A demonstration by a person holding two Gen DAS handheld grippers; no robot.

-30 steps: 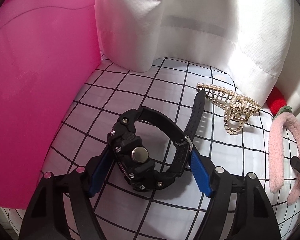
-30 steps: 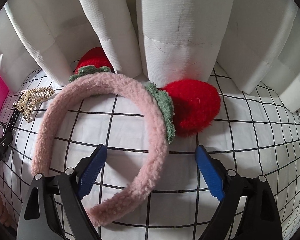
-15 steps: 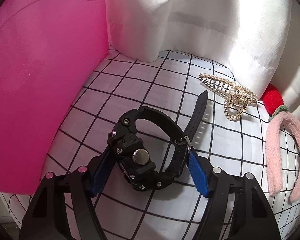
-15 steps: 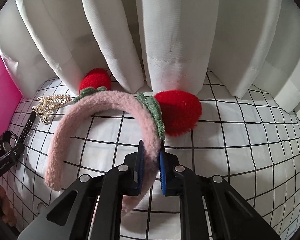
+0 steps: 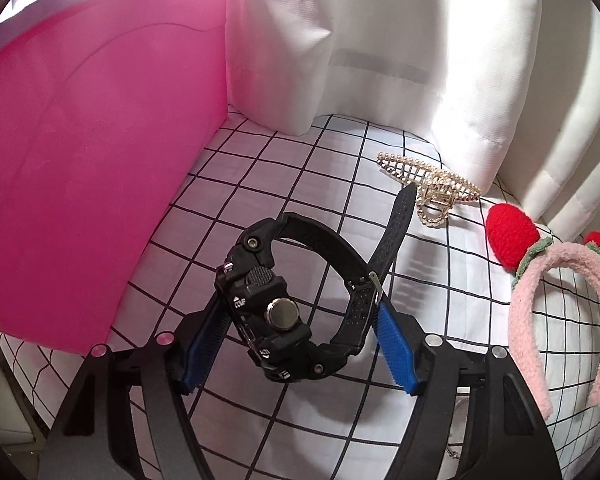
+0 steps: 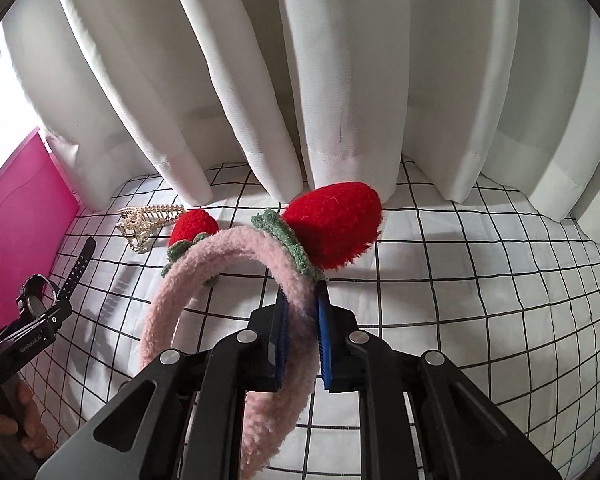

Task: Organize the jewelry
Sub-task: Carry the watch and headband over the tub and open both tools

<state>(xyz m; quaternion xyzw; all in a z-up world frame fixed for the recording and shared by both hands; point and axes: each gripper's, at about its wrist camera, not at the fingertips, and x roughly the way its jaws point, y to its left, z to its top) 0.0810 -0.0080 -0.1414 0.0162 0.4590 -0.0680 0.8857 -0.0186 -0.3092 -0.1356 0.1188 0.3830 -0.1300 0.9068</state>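
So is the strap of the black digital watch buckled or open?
Buckled. The black digital watch forms a closed loop: its strap passes through the metal buckle, and the free perforated end sticks out past it.

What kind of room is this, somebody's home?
Probably a home, perhaps a bedroom. A black-gridded white cloth covers a soft-looking surface, white curtains hang behind it, and a plush strawberry headband and pearl hair claw lie about.

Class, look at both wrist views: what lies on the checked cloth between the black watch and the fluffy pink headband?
The pearl hair clip, apart from the watch and headband, in both wrist views.
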